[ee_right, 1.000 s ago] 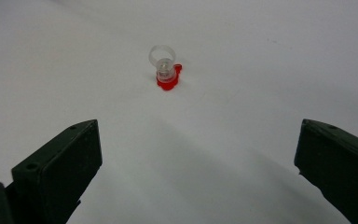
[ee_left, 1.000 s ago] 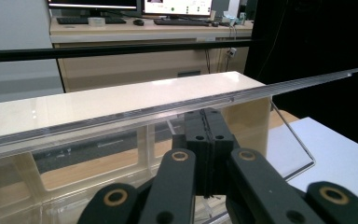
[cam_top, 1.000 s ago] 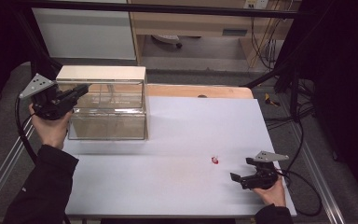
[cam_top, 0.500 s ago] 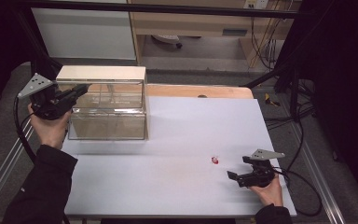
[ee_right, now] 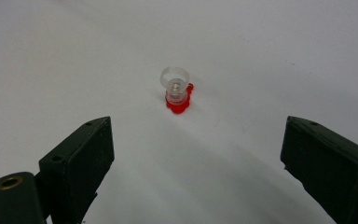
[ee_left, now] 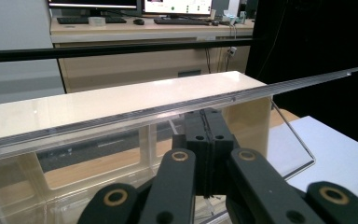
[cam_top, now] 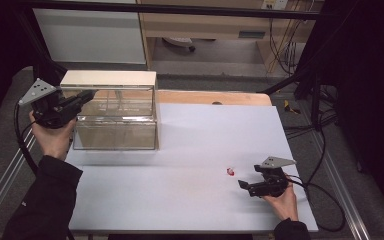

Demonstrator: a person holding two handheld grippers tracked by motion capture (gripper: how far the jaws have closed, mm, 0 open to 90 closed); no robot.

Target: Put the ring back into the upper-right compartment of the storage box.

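Observation:
A small clear piece with a red base (cam_top: 230, 172) (ee_right: 177, 91) stands on the white table top (cam_top: 190, 150). My right gripper (cam_top: 247, 178) (ee_right: 200, 135) lies just right of it, open. Its jaws have just been closing a little, and the piece sits ahead of them, not between the pads. At the far left stands a clear box (cam_top: 115, 122) with a cream top (cam_top: 107, 78) (ee_left: 121, 100). My left gripper (cam_top: 86, 95) (ee_left: 205, 116) is at its upper left edge, shut on the edge of a raised clear flap (ee_left: 261, 91).
A wooden strip (cam_top: 215, 97) runs behind the white surface. Black cables (cam_top: 325, 200) trail off the table's right side. A metal frame rail (cam_top: 0, 175) borders the left edge. A desk with monitors (ee_left: 135, 18) stands beyond the box.
The right gripper has edged slightly left toward the red-based piece, and its jaws look a little narrower. The left hand and the box have not moved.

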